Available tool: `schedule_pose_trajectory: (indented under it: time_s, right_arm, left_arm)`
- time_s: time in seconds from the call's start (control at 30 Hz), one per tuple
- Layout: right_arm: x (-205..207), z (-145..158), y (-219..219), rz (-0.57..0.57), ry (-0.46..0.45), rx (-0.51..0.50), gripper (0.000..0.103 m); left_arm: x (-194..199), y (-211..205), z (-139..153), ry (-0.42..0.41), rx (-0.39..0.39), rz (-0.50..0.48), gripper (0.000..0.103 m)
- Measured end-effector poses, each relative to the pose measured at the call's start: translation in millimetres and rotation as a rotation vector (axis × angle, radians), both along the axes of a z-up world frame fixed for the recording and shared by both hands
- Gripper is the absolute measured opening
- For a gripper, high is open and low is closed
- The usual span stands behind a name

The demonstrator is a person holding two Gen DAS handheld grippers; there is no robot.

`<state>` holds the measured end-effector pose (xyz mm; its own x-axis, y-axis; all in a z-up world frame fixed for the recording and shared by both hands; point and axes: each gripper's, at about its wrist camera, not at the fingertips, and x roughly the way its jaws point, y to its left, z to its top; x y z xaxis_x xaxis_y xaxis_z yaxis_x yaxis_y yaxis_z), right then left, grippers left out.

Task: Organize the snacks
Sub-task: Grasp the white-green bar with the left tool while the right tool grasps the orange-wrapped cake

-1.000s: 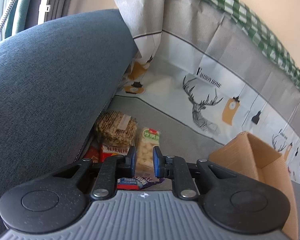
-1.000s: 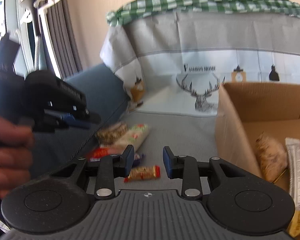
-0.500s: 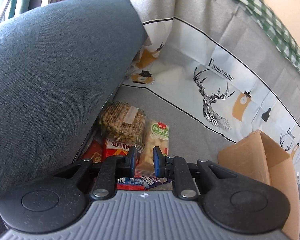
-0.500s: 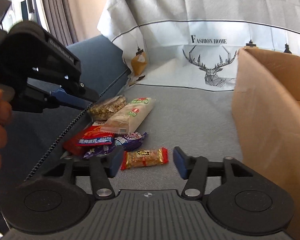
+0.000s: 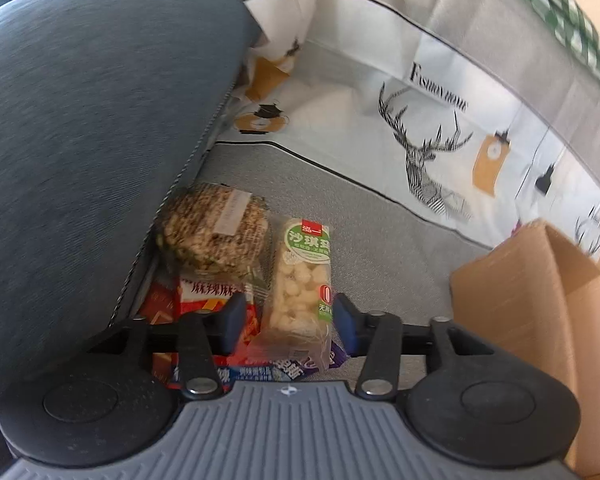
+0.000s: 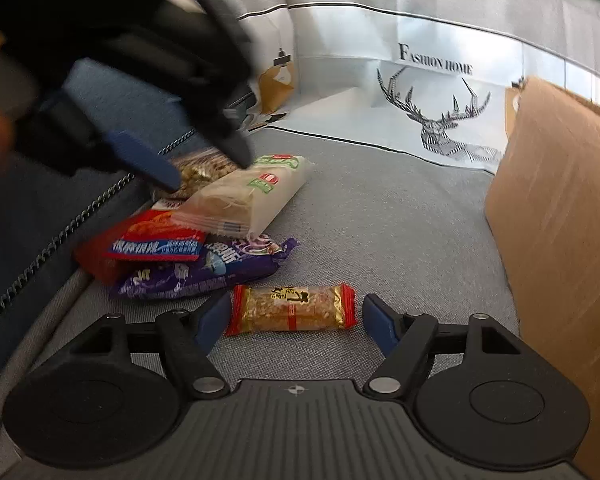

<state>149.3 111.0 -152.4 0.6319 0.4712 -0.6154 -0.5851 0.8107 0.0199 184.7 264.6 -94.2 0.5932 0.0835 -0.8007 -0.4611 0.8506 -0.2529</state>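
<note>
A gold snack bar (image 6: 291, 309) with red ends lies crosswise on the grey cloth (image 6: 380, 216), between the right gripper (image 6: 291, 322) fingers, whose jaws have just been opening and touch nothing. The left gripper (image 5: 288, 318), also just opening, straddles a pale green-labelled pack (image 5: 300, 280) pointing away

Five snack packets (image 6: 290, 313), one cardboard box (image 6: 560, 216)

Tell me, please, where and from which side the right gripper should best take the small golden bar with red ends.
The golden bar lies flat, lengthwise between the open fingers of the right gripper, whose jaws have just been opening. Probably best to come from above and grip its two red ends, or turn and pinch across its narrower middle.
</note>
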Motion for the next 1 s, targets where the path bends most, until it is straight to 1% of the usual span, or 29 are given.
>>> schedule_pose_trajectory:
  time_s: [0.03, 0.07, 0.23, 0.47, 0.5, 0.6, 0.63, 0.77, 0.93, 1.0]
  right_arm:
    - [-1, 0, 0, 0.009, -0.003, -0.001, 0.068]
    - [-2, 1, 0, 0.017, -0.008, -0.005, 0.066]
    - [-4, 2, 1, 0.038, -0.018, -0.016, 0.059]
    - [-4, 3, -2, 0.007, -0.014, -0.009, 0.057]
    - [-4, 4, -3, 0.005, -0.013, -0.008, 0.057]
    - [-6, 6, -8, 0.005, -0.012, -0.007, 0.057]
    - [-7, 8, -10, 0.009, -0.009, -0.007, 0.057]
    - [-18, 18, -22, 0.037, -0.003, -0.008, 0.057]
    - [-32, 30, -45, 0.059, 0.063, 0.011, 0.057]
    - [-42, 35, -56, 0.073, 0.079, 0.010, 0.057]
  left_arm:
    - [3, -2, -2, 0.008, 0.012, -0.007, 0.062]
    - [6, -3, -3, 0.017, 0.023, -0.013, 0.062]
    - [20, -10, -14, 0.066, 0.051, -0.051, 0.063]
    - [28, -13, -25, 0.106, 0.084, -0.074, 0.062]
    - [28, -14, -25, 0.111, 0.091, -0.073, 0.060]
    - [26, -16, -24, 0.113, 0.102, -0.072, 0.044]
    - [25, -16, -23, 0.109, 0.102, -0.072, 0.042]
    - [13, -21, -17, 0.081, 0.088, -0.083, 0.040]
    - [-15, -31, -4, 0.041, 0.062, -0.108, 0.040]
    - [-29, -36, 0, 0.037, 0.057, -0.120, 0.040]
